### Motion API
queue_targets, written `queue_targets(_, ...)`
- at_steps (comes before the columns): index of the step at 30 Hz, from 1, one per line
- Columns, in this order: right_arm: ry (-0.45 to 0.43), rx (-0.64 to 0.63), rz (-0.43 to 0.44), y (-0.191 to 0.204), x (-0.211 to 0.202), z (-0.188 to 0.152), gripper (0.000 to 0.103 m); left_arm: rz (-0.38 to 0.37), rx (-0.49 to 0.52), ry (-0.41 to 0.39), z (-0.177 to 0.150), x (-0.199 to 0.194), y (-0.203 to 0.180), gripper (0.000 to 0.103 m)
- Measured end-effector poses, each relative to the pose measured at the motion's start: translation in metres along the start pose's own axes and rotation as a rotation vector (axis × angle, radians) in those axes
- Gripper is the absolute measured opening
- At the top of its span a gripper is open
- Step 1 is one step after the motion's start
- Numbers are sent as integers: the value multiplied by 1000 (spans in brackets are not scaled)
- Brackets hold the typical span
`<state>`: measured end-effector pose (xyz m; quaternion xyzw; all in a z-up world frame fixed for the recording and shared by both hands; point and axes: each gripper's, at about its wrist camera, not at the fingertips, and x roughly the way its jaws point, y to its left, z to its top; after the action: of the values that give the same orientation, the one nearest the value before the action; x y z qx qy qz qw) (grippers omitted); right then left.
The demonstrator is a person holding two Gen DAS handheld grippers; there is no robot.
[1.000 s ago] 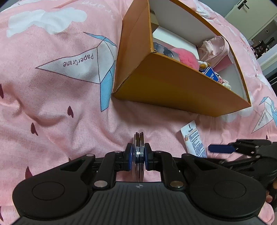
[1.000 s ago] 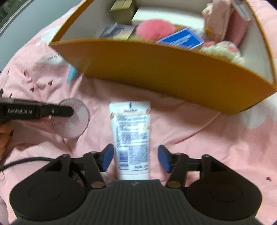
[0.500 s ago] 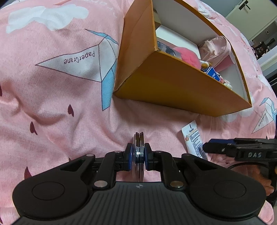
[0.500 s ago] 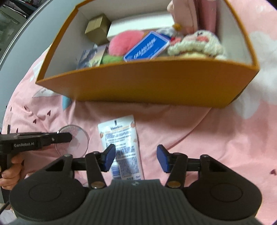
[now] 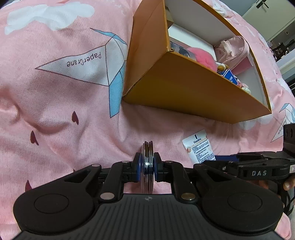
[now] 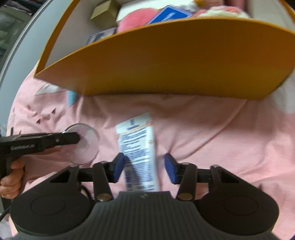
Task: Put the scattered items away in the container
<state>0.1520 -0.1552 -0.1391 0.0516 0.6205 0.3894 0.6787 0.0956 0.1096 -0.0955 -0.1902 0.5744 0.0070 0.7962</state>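
Note:
My left gripper [image 5: 147, 167] is shut on a round mirrored disc [image 5: 147, 146], held on edge just above the pink bedspread. In the right wrist view the same disc [image 6: 86, 147] shows face-on at the tip of the left gripper [image 6: 73, 138]. A white Vaseline tube [image 6: 136, 140] lies flat on the spread in front of the orange box [image 6: 166, 61]. My right gripper [image 6: 144, 168] is over the tube's near end with its jaws closing. The tube lies between the blue pads [image 6: 170, 169], and a gap still shows on the right side. The left wrist view shows the tube [image 5: 200, 149] and the box [image 5: 193, 88].
The box holds a pink pompom [image 5: 202, 57], a blue card pack [image 5: 229, 76], a pink cap [image 5: 232, 49], a plush toy, a small gold box [image 6: 105, 13] and a white box. A hand [image 6: 11, 181] grips the left tool. The bedspread [image 5: 64, 110] is soft and creased.
My right gripper has sunk toward the tube, rolled a little and narrowed its jaws around it. The left gripper and its disc have stayed put.

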Motion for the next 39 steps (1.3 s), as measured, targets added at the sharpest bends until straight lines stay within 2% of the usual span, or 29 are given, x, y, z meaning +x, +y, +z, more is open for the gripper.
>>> queue_targets(1, -2, -14, -10, 3, -1, 0, 43, 0, -1, 1, 0, 0, 0, 15)
queue_targets(4, -22, -35, -22, 9, -11, -1, 25, 1, -4, 2, -1, 0, 0, 15)
queue_targets(5, -28, -39, -15, 9, -16, -1, 24, 1, -5, 1, -1, -1, 1, 15)
queue_targets(13, -102, -171, -35, 36, -55, -11, 21, -3, 3, -24, -4, -10, 0, 15)
queue_targets(21, -230, -232, -52, 54, -103, -7, 20, -49, 35, -108, -2, -50, -7, 15)
queue_targets(33, -373, -203, 32, 68, -147, 7, 20, -131, 119, -266, 13, -106, -48, 15)
queue_targets(39, -448, -220, 33, 77, -165, 19, 20, -127, 150, -351, 35, -119, -64, 15)
